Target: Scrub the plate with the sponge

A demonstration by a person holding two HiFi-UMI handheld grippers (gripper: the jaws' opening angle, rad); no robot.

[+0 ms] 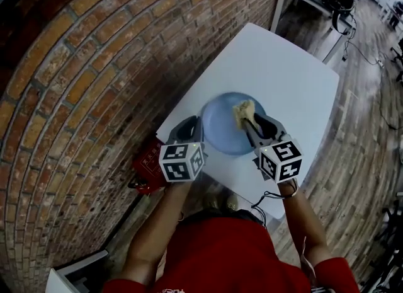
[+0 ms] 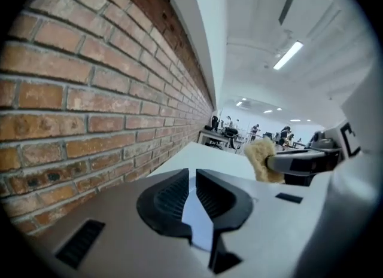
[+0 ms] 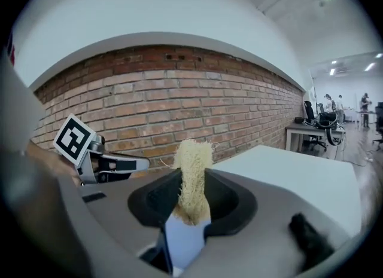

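Blue plate (image 1: 220, 129) on white table (image 1: 277, 65), pinched at its near-left rim between the almost-closed jaws of the left gripper (image 1: 192, 126); pale fibrous sponge (image 1: 242, 110) clamped tight in the right gripper (image 1: 250, 121) and laid on the plate's right half; brick wall (image 1: 94, 65) alongside the table's left edge.

Your left gripper (image 1: 191, 126) is pinched nearly closed on the plate (image 1: 220, 135) rim. Your right gripper (image 1: 250, 123) clamps the sponge (image 1: 243, 110). Both forearms (image 1: 158, 219) reach forward, marker cubes (image 1: 182, 161) up.
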